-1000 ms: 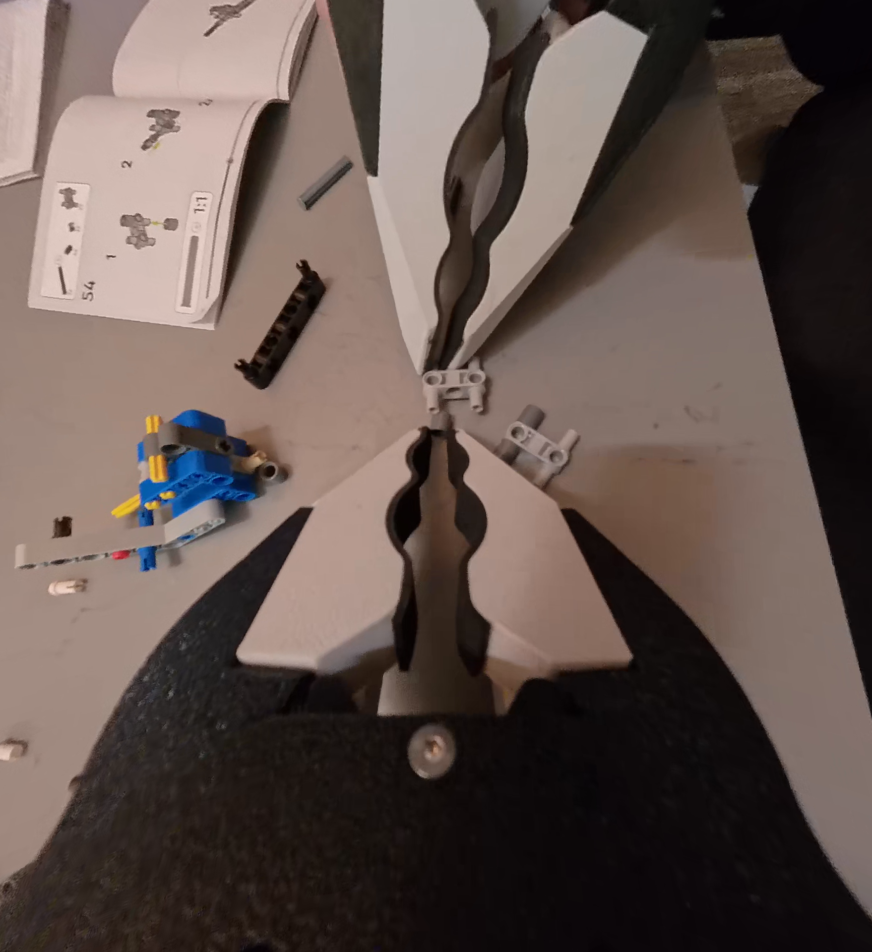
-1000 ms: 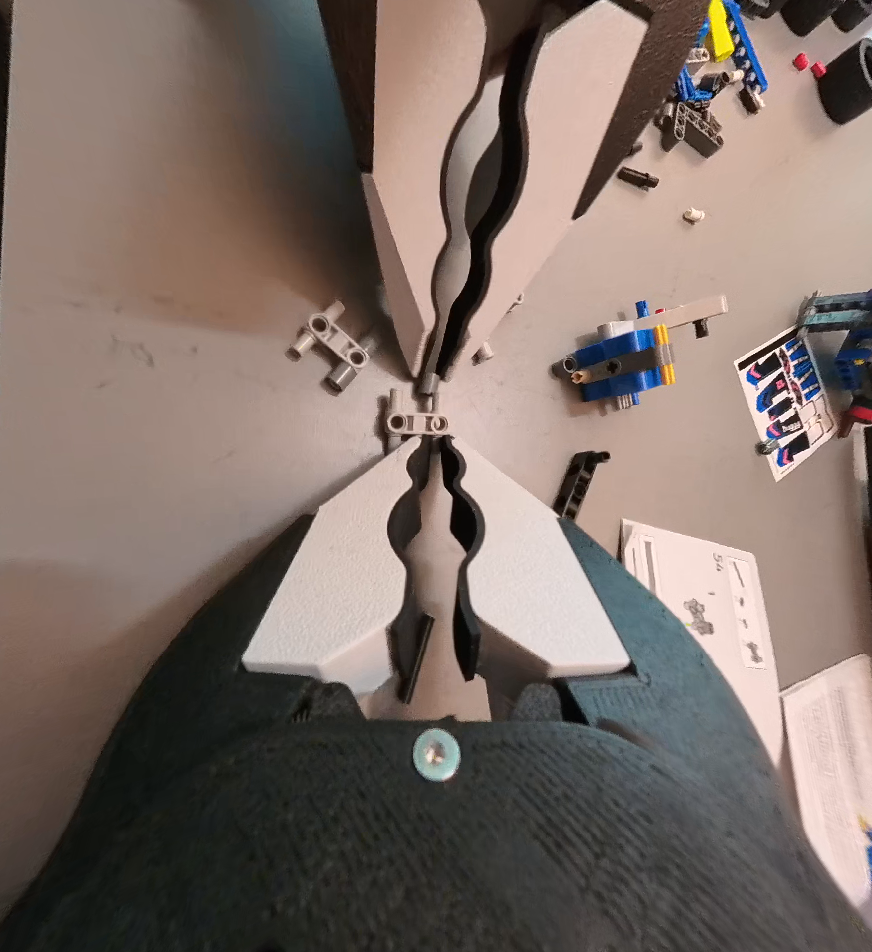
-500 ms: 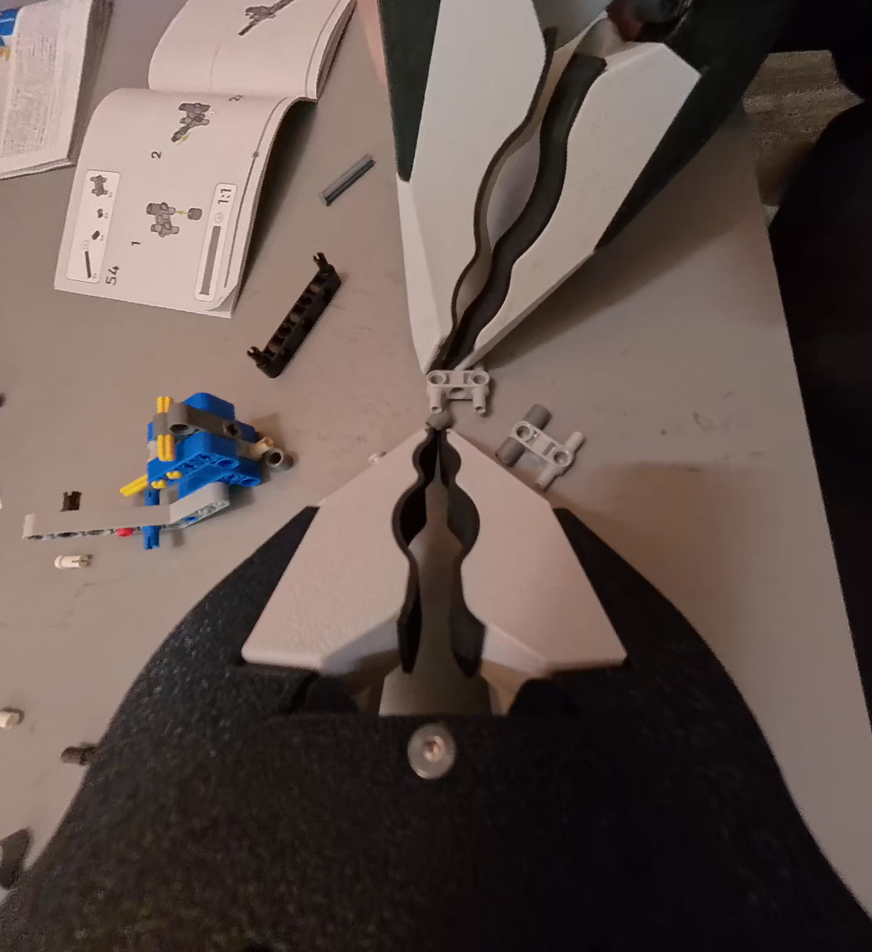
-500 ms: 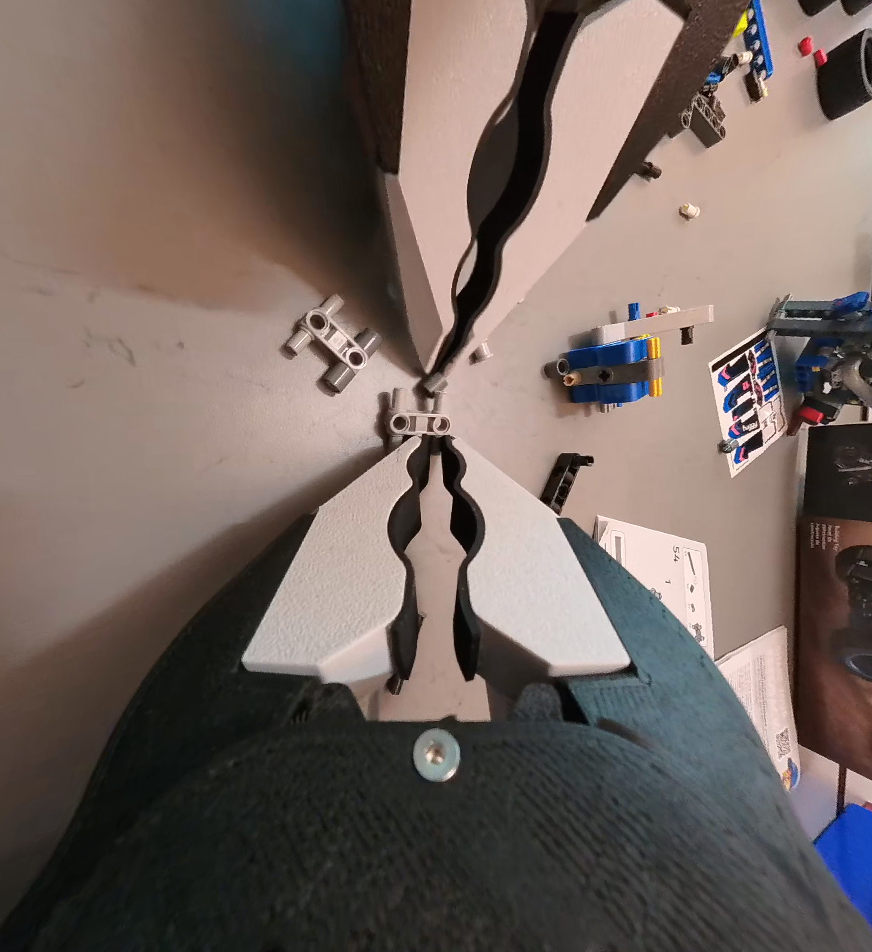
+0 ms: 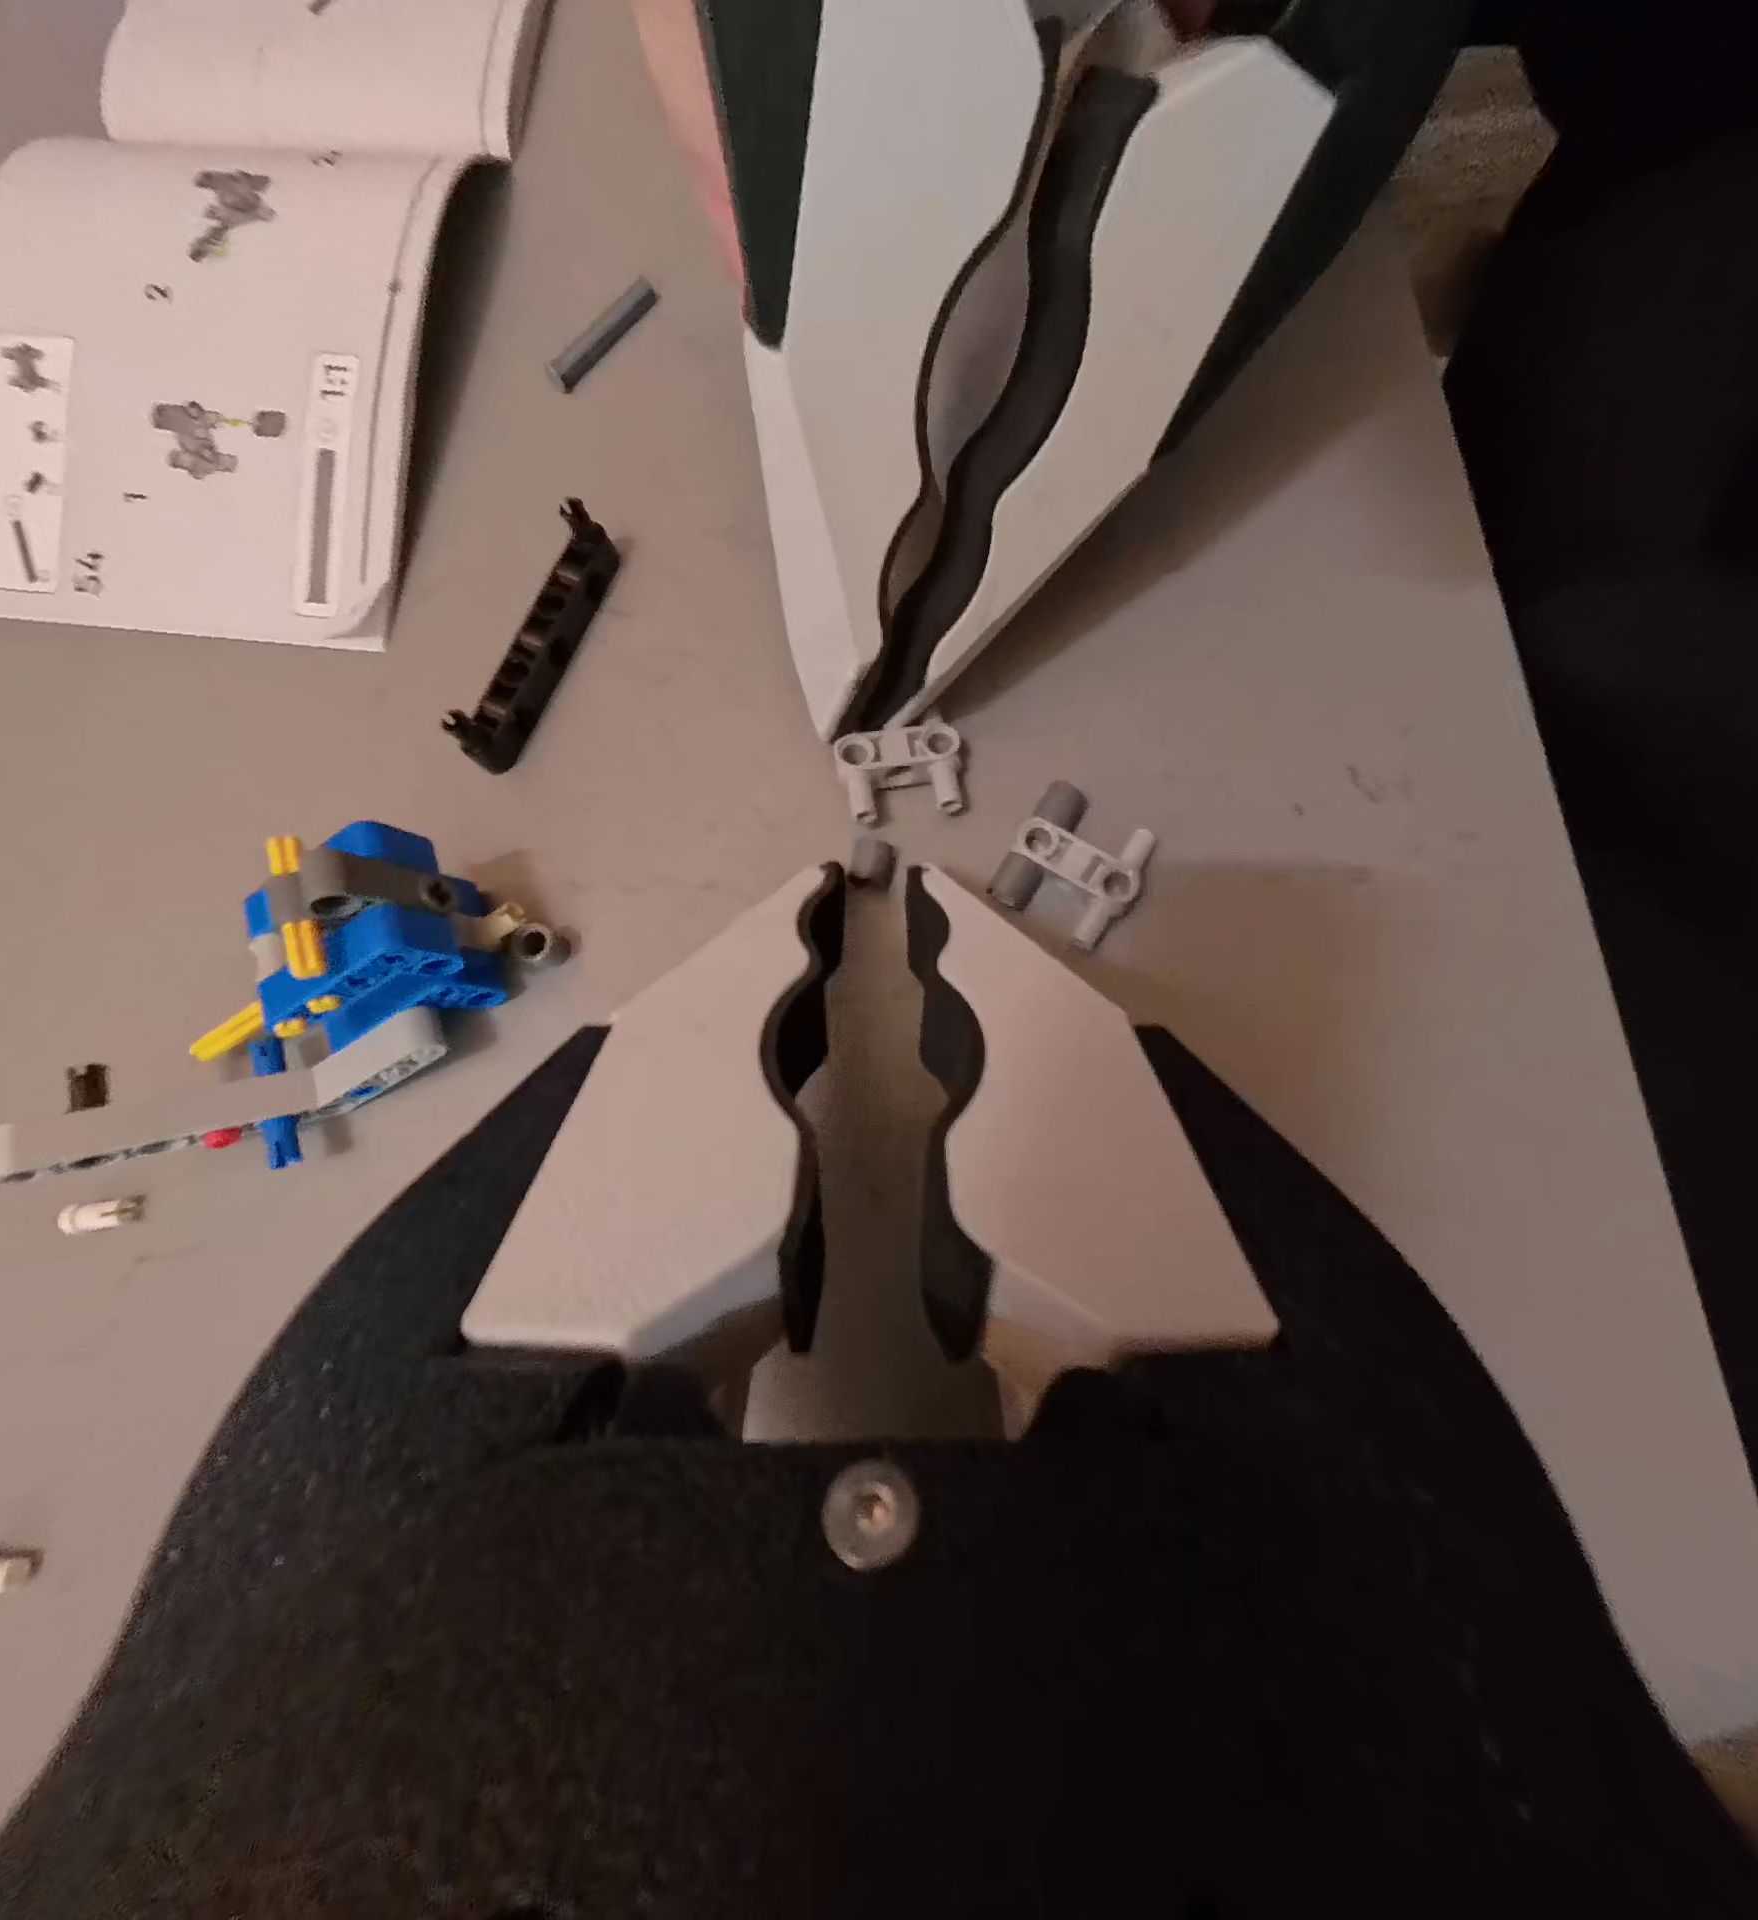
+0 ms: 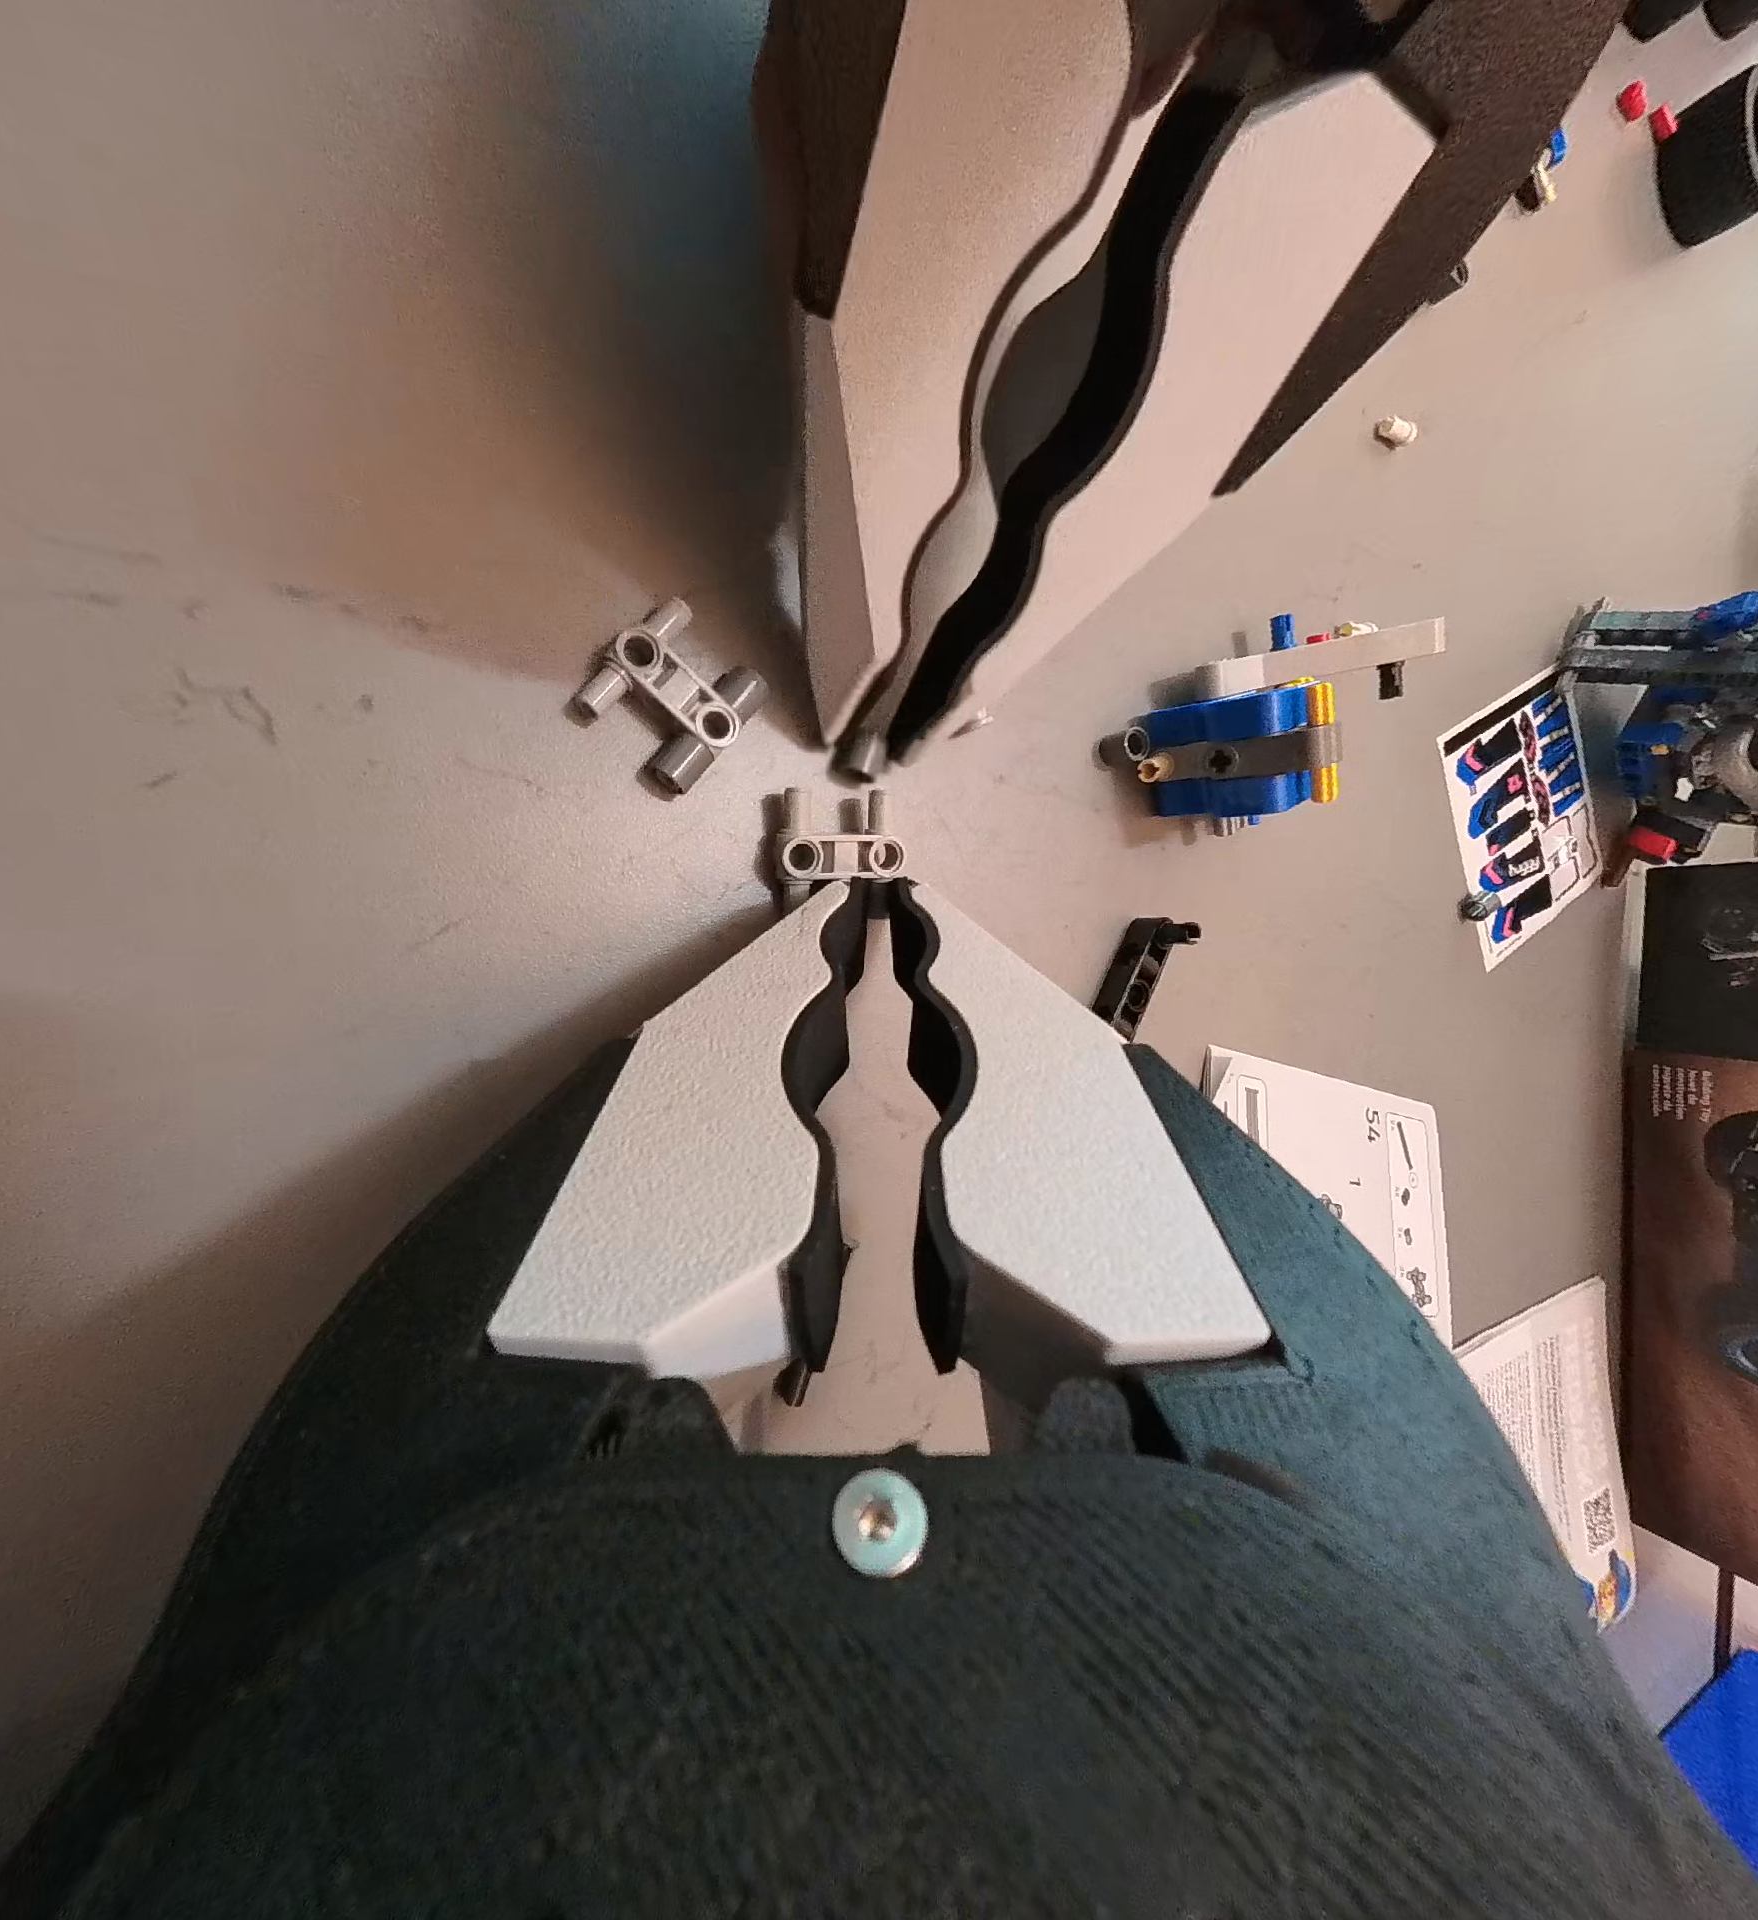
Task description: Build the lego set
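My right gripper (image 6: 870, 912) is shut on a light grey pin connector (image 6: 842, 883), held low over the grey table (image 6: 283, 520). The connector also shows in the left wrist view (image 5: 899, 767). My left gripper (image 5: 872, 878) faces it tip to tip. Its jaws stand slightly apart, with a small dark grey bush (image 5: 872, 860) between the tips, just short of the connector's pins. The bush also shows in the right wrist view (image 6: 862, 753). A second grey connector with dark bushes on its pins (image 5: 1067, 871) lies on the table beside them.
A blue, grey and yellow sub-assembly (image 5: 366, 956), a black beam (image 5: 537, 639), a dark grey axle (image 5: 600, 332) and the open instruction booklet (image 5: 179, 395) lie to the left. A sticker sheet (image 6: 1519, 831), a tyre (image 6: 1727, 156) and a larger blue build (image 6: 1706, 707) lie farther off. The table edge (image 5: 1581, 935) is near. Only a small space, under 4 cm, lies between the two pairs of fingers. Between my right fingertips and the dark grey axle (image 5: 600, 332) there is roughly 11 cm.
My left jaws have parted a little around the bush, which they pinched before. My right gripper has kept its hold on the connector. The bush now sits slightly farther from the connector.
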### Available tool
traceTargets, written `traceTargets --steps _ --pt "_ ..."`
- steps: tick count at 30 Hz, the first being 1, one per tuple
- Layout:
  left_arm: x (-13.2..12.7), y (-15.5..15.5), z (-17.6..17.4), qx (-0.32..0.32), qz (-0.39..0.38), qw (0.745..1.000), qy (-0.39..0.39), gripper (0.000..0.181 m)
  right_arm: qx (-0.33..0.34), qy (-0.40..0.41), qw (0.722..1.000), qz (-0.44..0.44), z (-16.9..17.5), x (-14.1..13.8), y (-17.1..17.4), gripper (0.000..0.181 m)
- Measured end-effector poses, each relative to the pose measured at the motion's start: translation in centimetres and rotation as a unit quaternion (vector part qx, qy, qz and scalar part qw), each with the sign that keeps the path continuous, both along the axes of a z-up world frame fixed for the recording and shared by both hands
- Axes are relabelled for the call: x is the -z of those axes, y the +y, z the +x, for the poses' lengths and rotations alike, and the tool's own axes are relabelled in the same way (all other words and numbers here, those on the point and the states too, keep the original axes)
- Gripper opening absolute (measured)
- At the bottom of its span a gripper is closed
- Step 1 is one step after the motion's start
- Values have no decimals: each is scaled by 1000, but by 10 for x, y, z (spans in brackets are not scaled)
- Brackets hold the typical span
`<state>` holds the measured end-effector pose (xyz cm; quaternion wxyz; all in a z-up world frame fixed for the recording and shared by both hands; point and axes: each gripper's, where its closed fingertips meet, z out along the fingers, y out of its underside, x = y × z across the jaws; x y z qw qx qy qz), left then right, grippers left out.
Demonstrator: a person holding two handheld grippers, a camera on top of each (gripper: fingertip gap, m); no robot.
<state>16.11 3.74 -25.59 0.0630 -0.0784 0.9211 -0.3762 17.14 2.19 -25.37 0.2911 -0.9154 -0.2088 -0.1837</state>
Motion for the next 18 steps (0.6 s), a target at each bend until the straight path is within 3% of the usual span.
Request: traceTargets --steps 9,18 --pt "-4 -1 5 -41 -5 998 -41 4 -6 -51 998 -33 1 0 1 3" --pt "-1 -1 7 -89 -8 996 -29 4 -18 -86 992 -86 1 0 1 3"
